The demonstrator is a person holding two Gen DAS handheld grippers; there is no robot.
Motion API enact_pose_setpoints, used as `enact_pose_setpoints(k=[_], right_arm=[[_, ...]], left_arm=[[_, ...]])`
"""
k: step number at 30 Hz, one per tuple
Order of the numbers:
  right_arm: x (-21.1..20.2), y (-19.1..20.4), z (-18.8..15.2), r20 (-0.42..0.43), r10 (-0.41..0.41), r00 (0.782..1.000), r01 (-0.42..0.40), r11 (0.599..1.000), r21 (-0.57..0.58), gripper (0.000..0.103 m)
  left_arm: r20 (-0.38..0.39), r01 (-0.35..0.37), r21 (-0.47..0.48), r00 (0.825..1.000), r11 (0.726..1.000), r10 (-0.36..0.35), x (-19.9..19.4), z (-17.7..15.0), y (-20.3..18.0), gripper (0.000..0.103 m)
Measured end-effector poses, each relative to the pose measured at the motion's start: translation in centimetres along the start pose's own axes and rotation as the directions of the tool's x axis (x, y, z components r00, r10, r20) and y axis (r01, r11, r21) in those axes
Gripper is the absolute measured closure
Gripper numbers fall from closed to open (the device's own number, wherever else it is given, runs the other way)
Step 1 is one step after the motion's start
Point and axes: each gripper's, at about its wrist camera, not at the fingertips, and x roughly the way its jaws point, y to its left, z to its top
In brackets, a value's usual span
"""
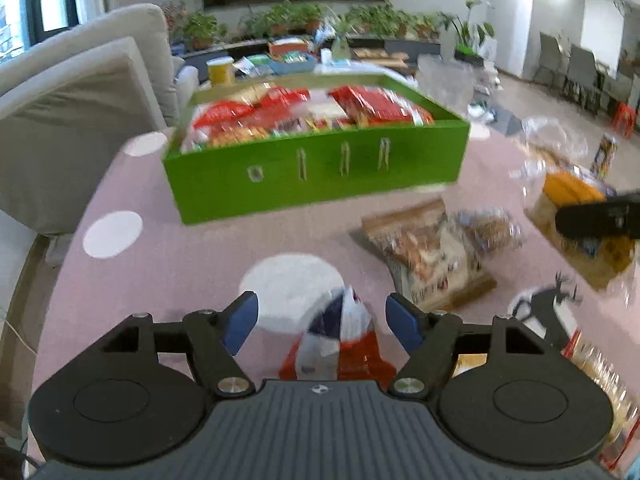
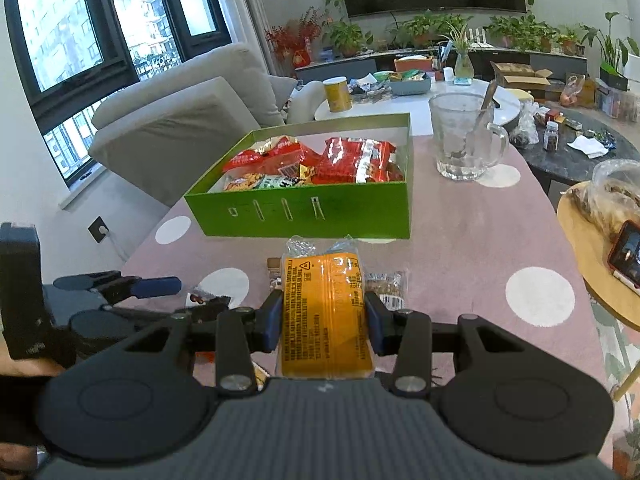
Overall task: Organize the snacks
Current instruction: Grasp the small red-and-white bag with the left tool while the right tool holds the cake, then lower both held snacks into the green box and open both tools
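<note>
1. While gripping a flat orange plastic-wrapped snack pack (image 2: 326,312) just before the green cardboard box (image 2: 320,212), the right gripper (image 2: 325,322) is hovering.
2. Fingers parted, the left gripper (image 1: 322,320) is straddling a red-white-blue snack packet (image 1: 340,344) without touching it.

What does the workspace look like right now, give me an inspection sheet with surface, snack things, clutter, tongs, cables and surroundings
Surface: pink tablecloth with white dots.
Job's things: green box holding red snack packs; orange packet above the cloth; red, white and blue packet; more bagged snacks loose on the cloth.
Clutter: glass mug with a spoon in it.
Tongs: right tongs shut on the orange packet; left tongs open, the red, white and blue packet between them, pads clear.
Cables: white cord at a wall socket.
Surroundings: sofa, windows, potted plants, television.
</note>
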Motion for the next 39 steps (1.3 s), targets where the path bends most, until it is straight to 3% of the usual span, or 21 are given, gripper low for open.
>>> enact_pose_setpoints(k=[2,4,12,21,31,39], right_arm=[[0.2,-0.2,-0.1,-0.007,-0.003,1.0,0.003,1.0,0.01,0.062],[0.3,-0.3,-0.2,-0.012,-0.004,1.0,0.004,1.0,0.019,0.062],[0.2,-0.3,0.3,0.0,0.001,1.0,-0.001,0.999,0.032,0.062],[0.6,1.1,3.5,0.063,0.02,0.998,-0.021,1.0,0.012,0.062],[3.5,1.1,8.5,0.103,0.025,0.994,-0.029,0.999,0.038,0.062],[7.2,-0.4,12.7,0.112,-0.022,0.993,0.015,0.997,0.07,0.062]], left_arm=[[-0.031,0.009,-0.002,0.999,1.0,-0.009,0.7,-0.3,0.0,0.056],[-0.042,0.022,-0.02,0.999,1.0,-0.023,0.9,-0.5,0.3,0.063],[0.048,0.016,-0.021,0.999,1.0,-0.015,-1.6,1.5,0.7,0.063],[0.152,0.014,-0.009,0.988,1.0,-0.012,-3.2,5.7,1.2,0.063],[0.171,0.023,0.013,0.985,1.0,-0.025,-0.6,10.7,1.7,0.063],[0.169,0.056,0.025,0.984,0.998,-0.06,3.7,14.8,1.6,0.063]])
